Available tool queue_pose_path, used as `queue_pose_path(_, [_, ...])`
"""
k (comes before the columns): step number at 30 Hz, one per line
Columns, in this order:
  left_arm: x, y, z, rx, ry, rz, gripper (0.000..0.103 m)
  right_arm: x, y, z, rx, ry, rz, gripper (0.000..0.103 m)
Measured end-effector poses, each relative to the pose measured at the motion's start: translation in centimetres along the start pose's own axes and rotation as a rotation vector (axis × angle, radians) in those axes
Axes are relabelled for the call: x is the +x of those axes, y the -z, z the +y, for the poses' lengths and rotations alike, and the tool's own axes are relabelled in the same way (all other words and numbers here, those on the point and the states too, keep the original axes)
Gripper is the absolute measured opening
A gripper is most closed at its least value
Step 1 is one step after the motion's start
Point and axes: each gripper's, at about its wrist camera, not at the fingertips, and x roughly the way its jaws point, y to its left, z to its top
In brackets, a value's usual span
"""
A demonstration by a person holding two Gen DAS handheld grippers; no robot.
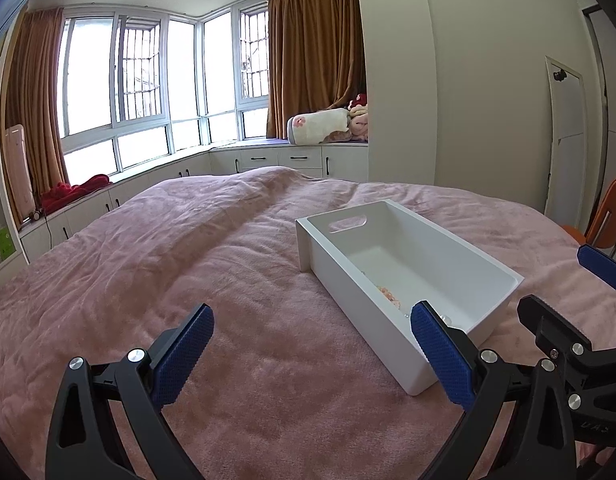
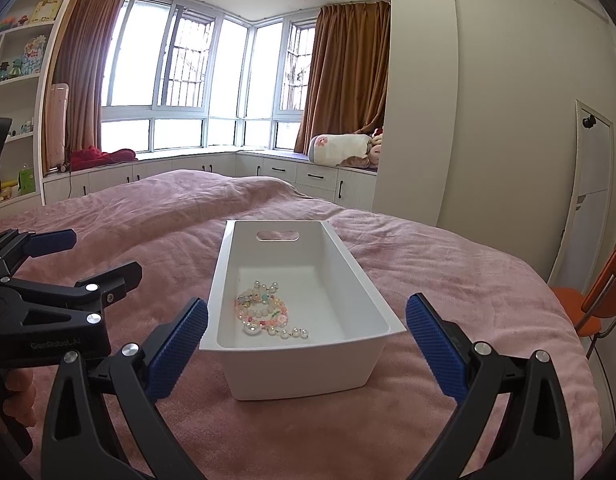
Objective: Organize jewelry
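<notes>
A white rectangular bin [image 2: 299, 364] stands on the pink bedspread [image 2: 428, 272]. Inside it lies a heap of beaded and pearl jewelry [image 2: 263, 310]. In the left wrist view the bin [image 1: 364, 320] is to the right and only a bit of the jewelry [image 1: 390, 294] shows over its wall. My right gripper [image 2: 306, 338] is open and empty, just in front of the bin's near end. My left gripper [image 1: 312, 346] is open and empty, left of the bin. The left gripper also shows in the right wrist view [image 2: 67, 256]; the right gripper shows at the right of the left wrist view [image 1: 564, 288].
The pink bedspread [image 1: 187, 264] covers a wide bed. An orange chair [image 2: 604, 296] stands at the bed's right side. White cabinets [image 2: 308, 176] run under the windows at the back, with a rolled blanket and soft toys [image 2: 344, 148] on top.
</notes>
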Motion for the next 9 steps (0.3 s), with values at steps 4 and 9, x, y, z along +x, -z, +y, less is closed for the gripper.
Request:
queue_pose_path(4, [0.15, -0.07, 0.1, -0.007, -0.014, 0.02, 0.1, -0.03, 0.01, 0.03, -0.002, -0.005, -0.001, 0.098])
queue_pose_path(9, [0.12, -0.22, 0.14, -0.011, -0.036, 0.019, 0.1, -0.01, 0.0, 0.15, -0.008, -0.004, -0.002, 0.098])
